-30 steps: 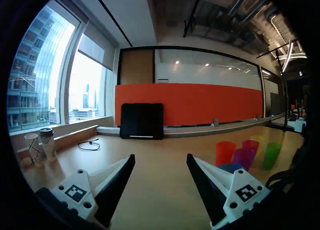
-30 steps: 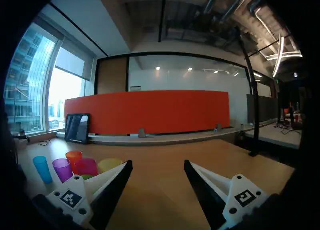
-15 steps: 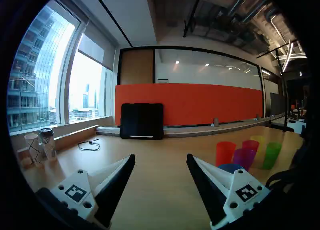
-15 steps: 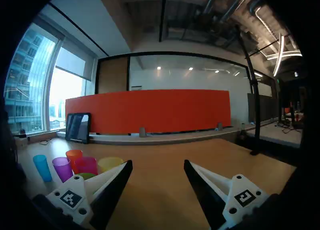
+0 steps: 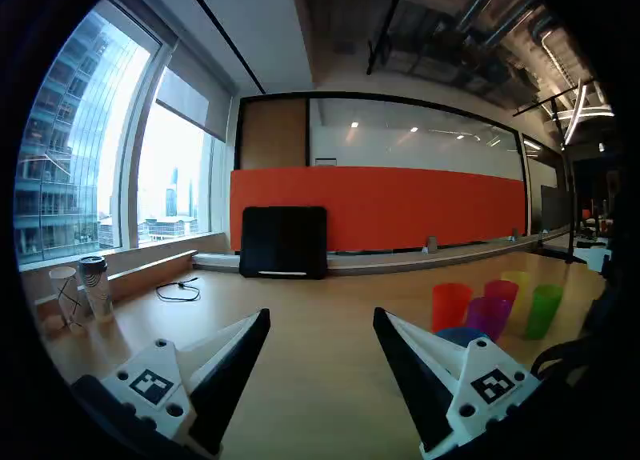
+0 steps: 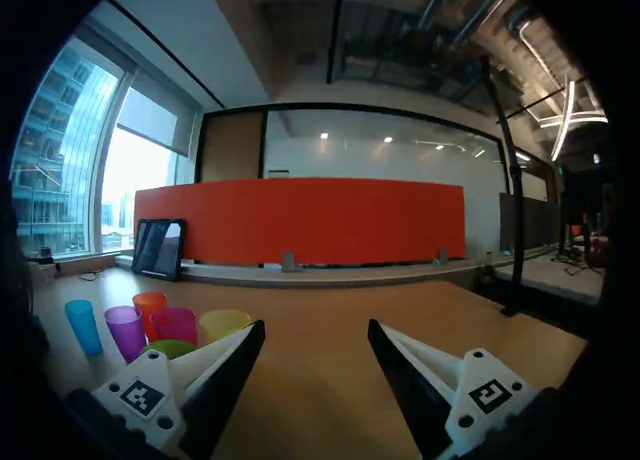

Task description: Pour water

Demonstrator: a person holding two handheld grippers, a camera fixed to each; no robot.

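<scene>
1. The wooden table is seen running right up to the foot of the orange partition.
2. A black screen is propped against the partition's left end.
3. The left claw is held low over the table, well short of the partition, fingers spread wide and nothing between them.
4. The right claw is held the same way: gaping, empty, pointed at the partition.
5. The plastic cups are bunched on the table in front of the partition, well clear of it. All stand upright, so a sideways grip across a cup wall is called for.
6. Here is the hinge: the bunch lies right of the left claw and left of the right claw, so between the two. The blue cup peeks from behind the left claw's right finger; the green cup sits just behind the right claw's left finger. Neither claw can be judged nearer. Water cannot be made out in any cup.
</scene>
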